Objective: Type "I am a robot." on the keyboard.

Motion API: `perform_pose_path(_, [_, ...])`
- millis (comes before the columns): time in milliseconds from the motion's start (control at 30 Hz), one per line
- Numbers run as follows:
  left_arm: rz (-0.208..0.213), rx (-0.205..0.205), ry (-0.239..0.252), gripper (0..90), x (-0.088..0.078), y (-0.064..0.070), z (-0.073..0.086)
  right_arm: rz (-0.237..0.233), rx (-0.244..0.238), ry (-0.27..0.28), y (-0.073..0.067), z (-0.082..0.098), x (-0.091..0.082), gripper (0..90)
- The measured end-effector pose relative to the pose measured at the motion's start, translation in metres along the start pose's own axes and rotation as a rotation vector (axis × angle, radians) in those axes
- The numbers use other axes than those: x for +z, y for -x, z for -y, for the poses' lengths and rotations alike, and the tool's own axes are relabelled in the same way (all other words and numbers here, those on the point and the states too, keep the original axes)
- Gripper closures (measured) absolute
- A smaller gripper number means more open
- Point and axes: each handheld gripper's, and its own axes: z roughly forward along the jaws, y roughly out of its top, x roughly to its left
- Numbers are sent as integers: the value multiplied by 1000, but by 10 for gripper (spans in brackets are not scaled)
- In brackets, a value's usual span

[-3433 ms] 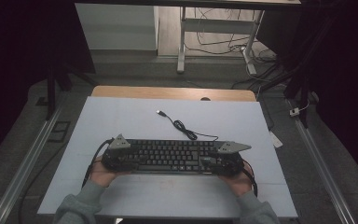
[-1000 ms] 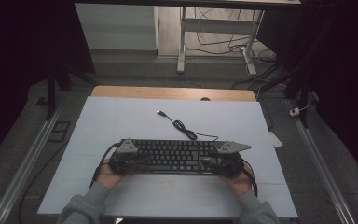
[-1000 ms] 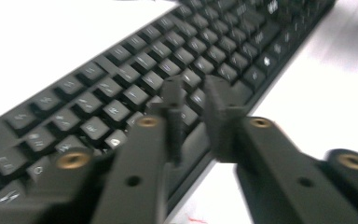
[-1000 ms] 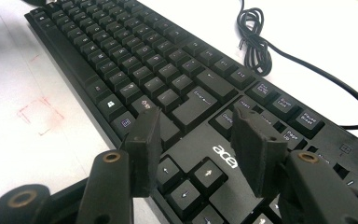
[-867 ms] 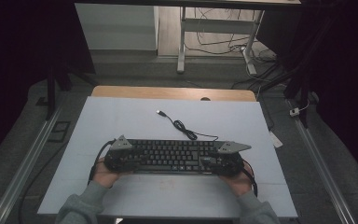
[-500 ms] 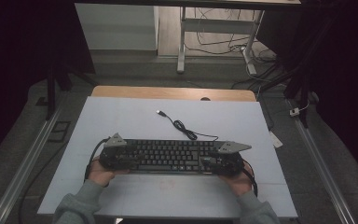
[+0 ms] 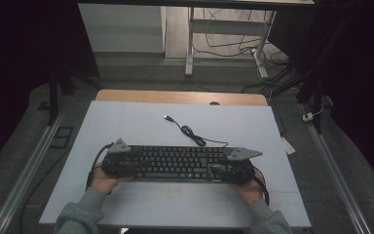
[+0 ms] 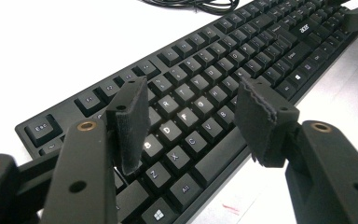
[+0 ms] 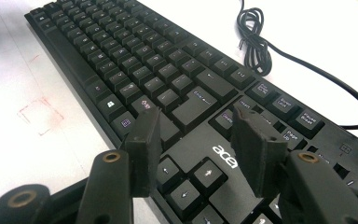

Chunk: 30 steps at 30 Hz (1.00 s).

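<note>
The black Acer keyboard [image 7: 177, 163] lay w/ its long axis across the table's near half, a gripper at each end. L gripper [image 8: 191, 121] hung over the Esc-end letter keys, jaws just opened wide, nothing clamped; R gripper [image 9: 193, 144] hung over the arrow-key end, jaws also apart. Neither was nearer.

Grey sleeves [image 7: 80, 214], black tools with brass-ringed screw holes, trailing black cables
</note>
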Motion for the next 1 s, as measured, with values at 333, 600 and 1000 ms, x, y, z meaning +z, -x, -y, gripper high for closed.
perform_pose_path(333, [-10, 2, 1, 443, 0, -1, 0, 0, -1, 0, 0, 0, 0, 526])
perform_pose_path(600, [-19, 1, -4, 445, 2, -1, -1, -3, -1, 1, 0, 0, 1, 525])
perform_pose_path(1000, [-48, 40, -54, 500, 22, 1, -8, -1, -3, -4, -1, 0, 2, 525])
